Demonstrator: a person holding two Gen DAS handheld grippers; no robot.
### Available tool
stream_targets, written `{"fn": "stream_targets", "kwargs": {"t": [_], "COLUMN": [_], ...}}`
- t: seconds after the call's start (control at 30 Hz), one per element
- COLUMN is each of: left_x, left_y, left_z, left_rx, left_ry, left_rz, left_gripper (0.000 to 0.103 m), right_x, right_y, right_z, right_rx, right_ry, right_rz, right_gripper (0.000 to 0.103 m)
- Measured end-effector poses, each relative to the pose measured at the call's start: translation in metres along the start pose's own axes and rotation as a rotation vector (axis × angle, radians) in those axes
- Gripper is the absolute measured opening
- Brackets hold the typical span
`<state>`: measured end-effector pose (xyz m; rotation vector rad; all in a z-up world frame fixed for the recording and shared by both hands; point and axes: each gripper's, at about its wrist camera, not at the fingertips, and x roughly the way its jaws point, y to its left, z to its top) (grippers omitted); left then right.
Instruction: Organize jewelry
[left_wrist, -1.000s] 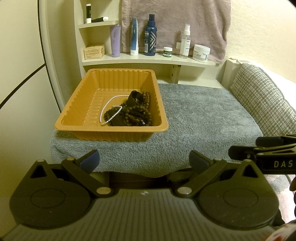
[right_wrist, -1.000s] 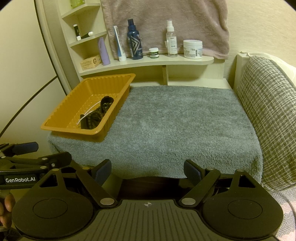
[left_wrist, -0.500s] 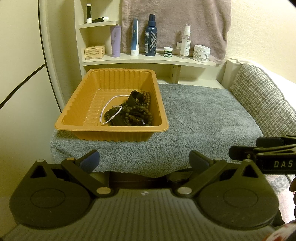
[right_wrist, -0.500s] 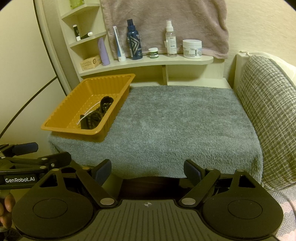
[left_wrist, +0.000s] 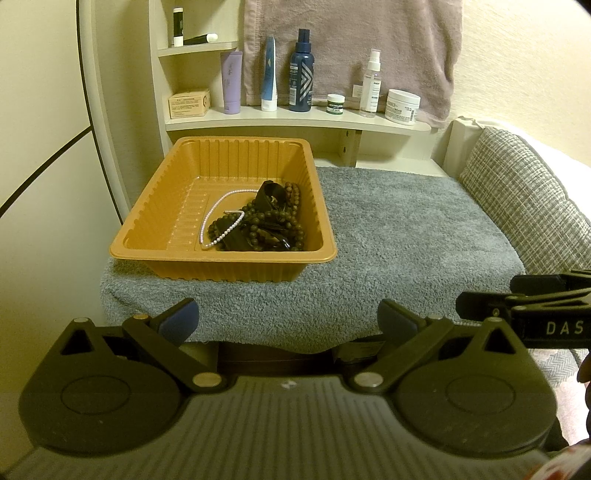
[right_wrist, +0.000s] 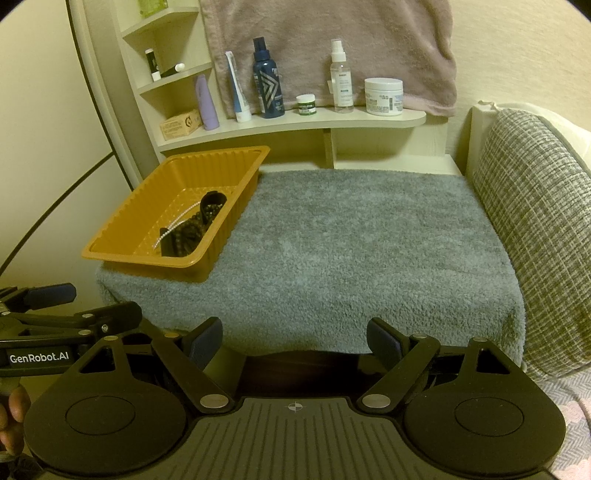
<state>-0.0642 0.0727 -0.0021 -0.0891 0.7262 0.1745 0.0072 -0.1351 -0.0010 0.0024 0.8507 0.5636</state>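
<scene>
An orange plastic tray (left_wrist: 155, 225) sits on the left part of a grey towel-covered table (left_wrist: 406, 229). In it lie a white pearl strand (left_wrist: 218, 236), dark brown bead strings (left_wrist: 280, 232) and a black item, heaped at its right side. The tray also shows in the right wrist view (right_wrist: 122, 236). My left gripper (left_wrist: 288, 319) is open and empty, held off the table's front edge below the tray. My right gripper (right_wrist: 295, 341) is open and empty, off the front edge further right. Each gripper shows at the edge of the other's view.
A shelf (left_wrist: 295, 118) behind the table holds bottles, tubes, jars and a small box. A pinkish towel (left_wrist: 351, 44) hangs above it. A checked grey cushion (right_wrist: 535, 221) borders the table's right side. A pale wall stands at the left.
</scene>
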Motion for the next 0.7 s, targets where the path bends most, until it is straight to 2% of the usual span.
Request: {"fn": "stream_targets", "kwargs": {"t": [0.7], "left_x": [-0.0024], "left_y": [0.0015], "left_z": [0.0007], "left_rx": [-0.01], "left_ry": [-0.018], "left_rz": [0.004], "left_gripper": [0.102], "right_x": [-0.0001], "right_y": [-0.0006], "right_z": [0.0001], "right_rx": [0.0], "right_ry": [0.0], "right_rz": [0.001], "right_gripper": [0.085]}}
